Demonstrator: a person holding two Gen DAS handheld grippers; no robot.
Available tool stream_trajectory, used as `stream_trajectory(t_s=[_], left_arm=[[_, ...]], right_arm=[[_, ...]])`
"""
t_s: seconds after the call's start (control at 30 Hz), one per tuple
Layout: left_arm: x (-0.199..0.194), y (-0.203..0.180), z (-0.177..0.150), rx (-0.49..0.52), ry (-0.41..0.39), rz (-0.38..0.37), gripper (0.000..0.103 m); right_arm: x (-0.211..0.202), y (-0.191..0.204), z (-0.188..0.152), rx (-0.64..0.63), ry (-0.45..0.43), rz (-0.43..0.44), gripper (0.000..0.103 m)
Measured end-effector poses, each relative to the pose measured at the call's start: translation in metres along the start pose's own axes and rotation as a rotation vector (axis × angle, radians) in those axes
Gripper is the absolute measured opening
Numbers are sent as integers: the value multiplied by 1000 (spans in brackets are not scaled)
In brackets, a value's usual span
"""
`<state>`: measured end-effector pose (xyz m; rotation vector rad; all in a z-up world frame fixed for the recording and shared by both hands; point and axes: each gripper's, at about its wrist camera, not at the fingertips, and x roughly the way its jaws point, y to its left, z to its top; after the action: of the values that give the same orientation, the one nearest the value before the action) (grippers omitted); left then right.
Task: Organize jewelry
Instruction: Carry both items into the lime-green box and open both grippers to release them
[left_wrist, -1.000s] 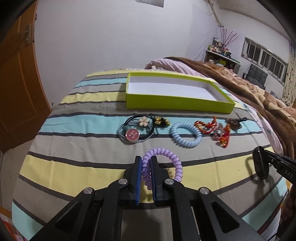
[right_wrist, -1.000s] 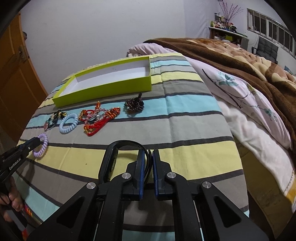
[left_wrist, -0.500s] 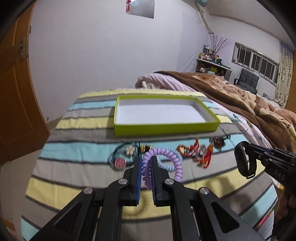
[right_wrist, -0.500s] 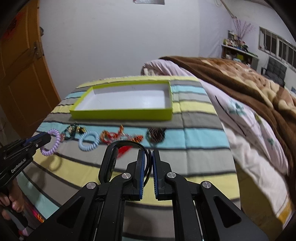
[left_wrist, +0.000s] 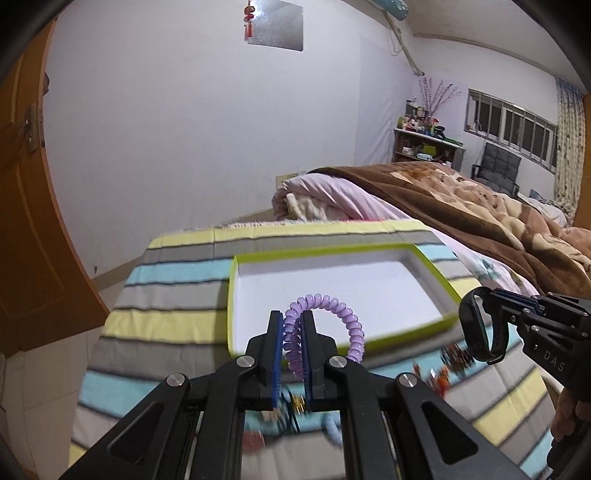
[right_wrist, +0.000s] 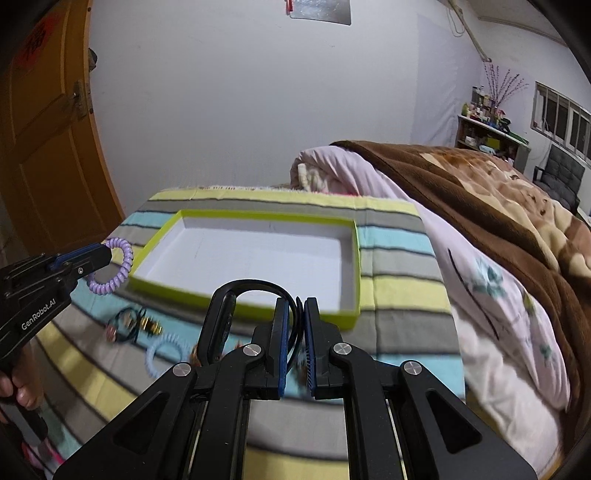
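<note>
My left gripper (left_wrist: 292, 325) is shut on a purple spiral hair tie (left_wrist: 332, 314), held in the air over the near left part of a lime-green tray (left_wrist: 231, 295) with a white floor. In the right wrist view the same purple hair tie (right_wrist: 118, 269) hangs at the tray's (right_wrist: 356, 258) left corner. My right gripper (right_wrist: 295, 314) is shut on a thin black band (right_wrist: 243, 288), a loop raised in front of the tray's near wall. From the left wrist view that black band (left_wrist: 480, 325) hangs at the tray's right end.
On the striped bedspread (right_wrist: 399, 288) before the tray lie a light blue spiral tie (right_wrist: 162, 350), a dark tie with gold charms (right_wrist: 140, 325) and red beaded pieces (left_wrist: 443, 373). A brown blanket (right_wrist: 498, 192) is heaped right; a wooden door (right_wrist: 44, 147) stands left.
Both grippers rose off the bedspread and moved forward toward the tray, each carrying its item. The other pieces on the bedspread now lie below and behind the fingertips.
</note>
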<state>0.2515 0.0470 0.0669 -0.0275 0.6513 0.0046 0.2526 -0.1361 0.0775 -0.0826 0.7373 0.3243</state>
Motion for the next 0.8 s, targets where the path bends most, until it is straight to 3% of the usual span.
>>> stream_trajectory(t_s=[0.37, 0.8], left_arm=[[82, 16, 42, -10, 54, 20, 9], [163, 28, 35, -28, 184, 73, 9]], right_arm=[[84, -23, 41, 38, 78, 11, 8], [160, -31, 50, 15, 208, -14, 8]])
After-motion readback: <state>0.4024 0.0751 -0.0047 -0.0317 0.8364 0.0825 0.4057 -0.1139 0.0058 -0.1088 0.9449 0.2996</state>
